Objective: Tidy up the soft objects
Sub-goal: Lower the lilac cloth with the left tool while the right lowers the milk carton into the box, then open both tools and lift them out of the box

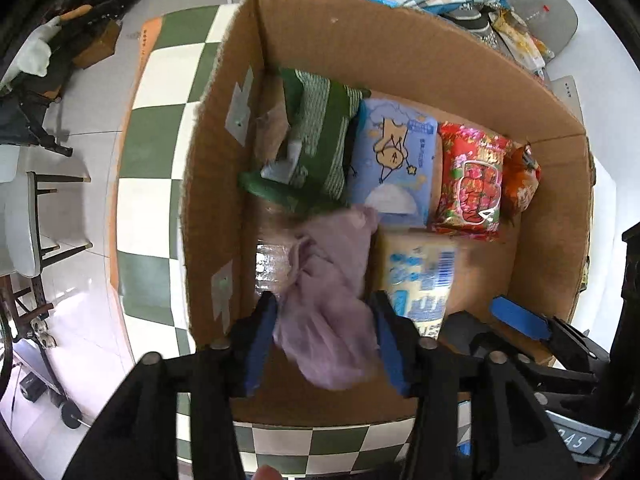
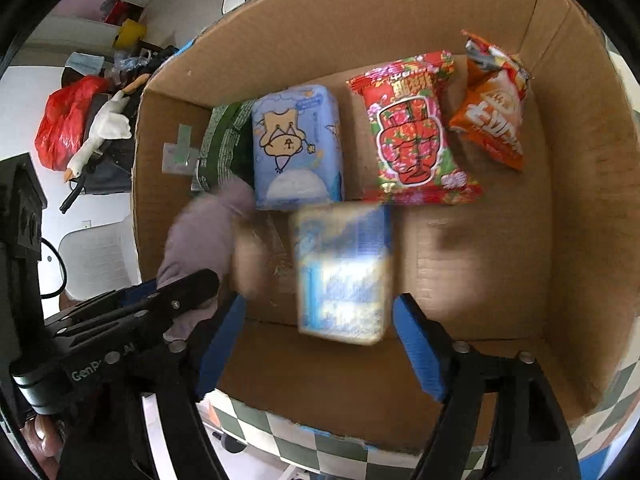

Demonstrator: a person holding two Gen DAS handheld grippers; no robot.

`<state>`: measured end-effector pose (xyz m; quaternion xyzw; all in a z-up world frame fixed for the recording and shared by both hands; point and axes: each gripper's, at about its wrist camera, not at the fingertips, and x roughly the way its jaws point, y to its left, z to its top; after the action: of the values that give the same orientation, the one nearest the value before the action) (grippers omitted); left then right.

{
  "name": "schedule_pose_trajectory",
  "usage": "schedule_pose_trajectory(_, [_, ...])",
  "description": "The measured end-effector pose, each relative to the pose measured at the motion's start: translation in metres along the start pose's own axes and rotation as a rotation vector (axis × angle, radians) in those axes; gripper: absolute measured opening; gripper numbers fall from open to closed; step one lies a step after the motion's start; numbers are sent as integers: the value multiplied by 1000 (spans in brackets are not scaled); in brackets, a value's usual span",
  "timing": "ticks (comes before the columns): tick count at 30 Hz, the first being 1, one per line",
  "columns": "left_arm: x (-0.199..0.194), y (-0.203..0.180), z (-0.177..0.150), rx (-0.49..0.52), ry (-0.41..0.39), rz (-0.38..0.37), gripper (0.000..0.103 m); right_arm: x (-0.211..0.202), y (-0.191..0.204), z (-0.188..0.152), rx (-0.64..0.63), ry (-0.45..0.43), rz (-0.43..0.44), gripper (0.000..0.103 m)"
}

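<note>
Right now my left gripper [image 1: 326,344] pinches the purple cloth [image 1: 332,300]: both blue fingers [image 1: 260,340] press into its bunched lower end, and the rest hangs forward from the tips, down into the cardboard box [image 1: 400,48]. Long axis of the cloth runs straight out along the fingers. Its far end reaches almost to the green striped pack [image 1: 320,140] and the blue cartoon pack [image 1: 394,156] in the back row.

Key relation for the drop: under the cloth is the bare near-left part of the box floor, left of the yellow-blue pack [image 2: 344,276]. So the free slot is directly below and slightly ahead of my left fingers, not off to a side. Left hand is the nearer one by far; it already carries the cloth.

My right gripper [image 2: 320,340] is spread wide, nothing between its fingers. The yellow-blue pack sits between and just ahead of the tips; it's blurred, so I can't tell if it touches either pad. Its long axis points away from me, in line with the fingers.

The red floral pack [image 2: 416,128] and orange snack bag [image 2: 496,108] lie in the far right of the box, well apart from both grippers.

My read: lower left, let go, and the cloth lands beside the yellow-blue pack. Risk: it drapes over that pack.
</note>
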<state>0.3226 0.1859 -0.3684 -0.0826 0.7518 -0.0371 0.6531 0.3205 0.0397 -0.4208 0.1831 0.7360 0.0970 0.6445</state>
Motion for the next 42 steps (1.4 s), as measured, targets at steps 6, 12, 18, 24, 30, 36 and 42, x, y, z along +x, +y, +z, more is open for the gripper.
schedule_pose_trajectory(6, [-12,2,-6,-7,-38,7,85,-14,-2,1,-14,-24,-54,90])
schedule_pose_trajectory(12, [-22,10,-25,-34,-102,22,96,-31,-7,-15,-63,-52,-157,98])
schedule_pose_trajectory(18, [-37,5,-46,-39,-190,55,99,-43,-11,-32,-90,-91,-252,103])
schedule_pose_trajectory(24, [-53,-8,-63,-3,-254,98,99,-66,-9,-50,-134,-163,-332,103])
schedule_pose_trajectory(30, [-74,-19,-85,11,-324,119,99,-98,-4,-74,-156,-232,-346,103])
schedule_pose_trajectory(36, [-102,-29,-112,38,-389,112,99,-138,5,-104,-187,-316,-356,103])
schedule_pose_trajectory(42, [-123,-35,-133,51,-423,111,99,-167,5,-133,-184,-353,-317,103])
